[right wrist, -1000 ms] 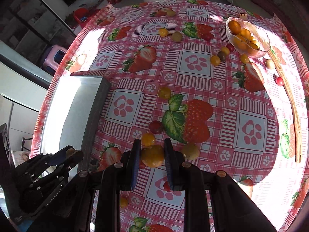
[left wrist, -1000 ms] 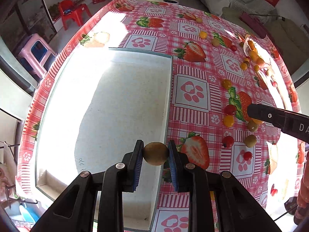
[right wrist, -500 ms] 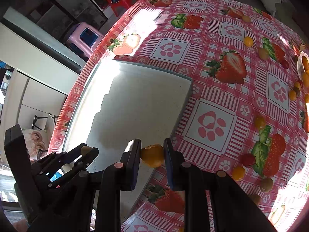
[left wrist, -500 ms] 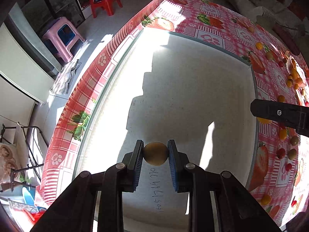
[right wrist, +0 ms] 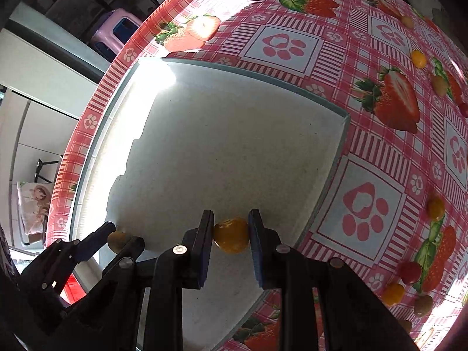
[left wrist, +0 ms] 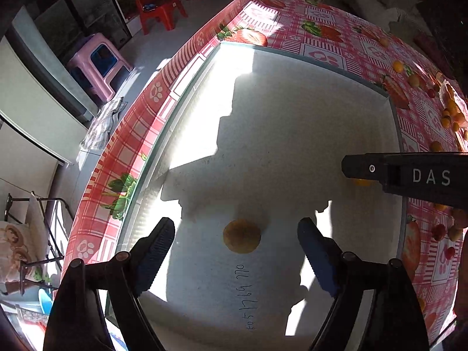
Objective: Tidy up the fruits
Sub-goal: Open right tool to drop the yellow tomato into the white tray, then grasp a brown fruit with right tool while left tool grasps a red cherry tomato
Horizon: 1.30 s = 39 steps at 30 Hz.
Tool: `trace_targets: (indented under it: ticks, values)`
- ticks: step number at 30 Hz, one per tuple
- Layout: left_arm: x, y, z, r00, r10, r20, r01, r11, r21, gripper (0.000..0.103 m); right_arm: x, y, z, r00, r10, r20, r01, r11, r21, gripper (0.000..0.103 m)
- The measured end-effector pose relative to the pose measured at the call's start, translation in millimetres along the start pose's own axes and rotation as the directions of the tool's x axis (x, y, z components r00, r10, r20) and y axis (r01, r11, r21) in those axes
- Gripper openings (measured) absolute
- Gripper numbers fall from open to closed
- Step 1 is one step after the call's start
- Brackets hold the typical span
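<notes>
Tray [left wrist: 292, 134] mid: L hand-held gripper [left wrist: 235, 235] released, R hand-held gripper [right wrist: 231, 234] grasping orange fruit [right wrist: 231, 235].

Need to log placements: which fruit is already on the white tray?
The brownish-green fruit, lying free between the open left tool's jaws. The orange fruit is clamped in the right tool; the others lie on the tablecloth.

Harsh sunlight, blown-out glare on tray [left wrist: 292, 117], hard shadows, fisheye-warped edges
</notes>
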<state>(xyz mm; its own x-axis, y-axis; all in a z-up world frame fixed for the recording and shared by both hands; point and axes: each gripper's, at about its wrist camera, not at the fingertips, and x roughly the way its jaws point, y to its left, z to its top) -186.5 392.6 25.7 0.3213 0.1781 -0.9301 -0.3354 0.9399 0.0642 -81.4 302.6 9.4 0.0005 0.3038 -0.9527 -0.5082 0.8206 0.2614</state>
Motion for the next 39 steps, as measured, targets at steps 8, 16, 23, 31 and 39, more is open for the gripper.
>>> trace_targets:
  ticks: [8,16,23,31,39]
  values:
    - [0.4,-1.9,-2.9,0.999,0.003,-0.033,-0.002,1.0,0.023,0.087,-7.2,8.6,6.5,0.999,0.041,0.03,-0.041,0.999,-0.016,0.068]
    - [-17.7,-13.4,-0.6,1.0,-0.017,-0.027,0.018,0.999,0.046,0.087,-51.4,-17.3,-3.6,0.991,0.06,0.12,-0.065,0.997,0.041,0.076]
    - [-39.8,-50.2,1.9,0.998,-0.061,-0.002,0.061,0.989,0.131,0.087,-81.2,-67.2,-42.0,0.99,-0.013,0.143,-0.007,0.99,0.14,0.076]
    - [-62.2,-110.9,4.8,0.991,-0.134,0.022,0.124,0.955,0.269,0.087,-104.9,-129.3,-97.1,0.984,-0.128,0.124,0.094,0.964,0.247,0.076]
    - [-68.3,-166.6,-7.0,0.982,-0.188,0.002,0.173,0.908,0.382,0.087,-105.5,-177.3,-127.5,0.98,-0.181,0.085,0.142,0.93,0.339,0.076]
